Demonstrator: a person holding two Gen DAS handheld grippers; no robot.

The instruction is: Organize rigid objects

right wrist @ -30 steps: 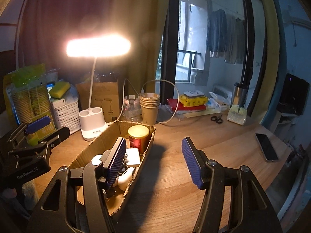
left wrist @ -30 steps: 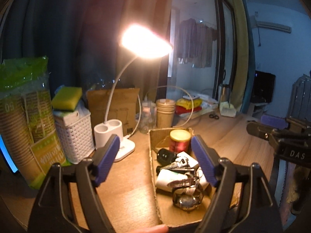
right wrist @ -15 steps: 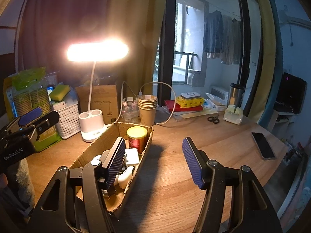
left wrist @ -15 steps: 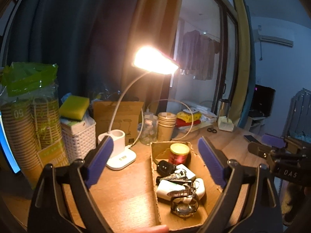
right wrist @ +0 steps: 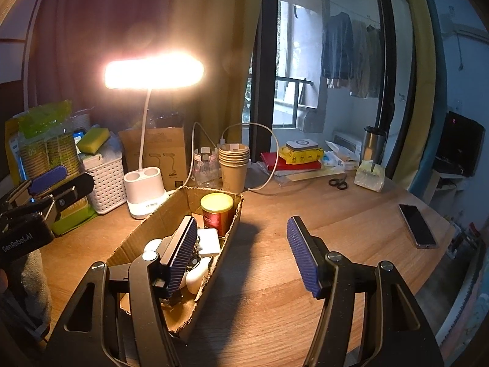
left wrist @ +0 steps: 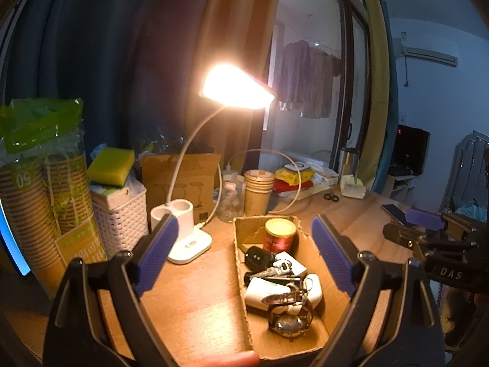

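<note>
A shallow cardboard box (left wrist: 333, 287) (right wrist: 143, 229) lies on the wooden table and holds a red can with a yellow lid (left wrist: 279, 235) (right wrist: 217, 213), a black car key (left wrist: 258, 257), a white case (left wrist: 262, 289), a wristwatch (left wrist: 290, 321) and other small items. My left gripper (left wrist: 244, 252) is open and empty, held above the box's near end. My right gripper (right wrist: 241, 253) is open and empty, to the right of the box, its left finger over the box's edge.
A lit white desk lamp (left wrist: 186, 238) (right wrist: 143, 189) stands left of the box. A white basket (left wrist: 120, 211), sponge (left wrist: 111, 166), cup packs (left wrist: 42, 195), a stack of paper cups (right wrist: 233, 165), scissors (right wrist: 338, 182), a phone (right wrist: 418, 225) and books (right wrist: 293, 159) sit around.
Both grippers have pulled back and risen slightly from the box. Both stay open. The box contents have not moved.
</note>
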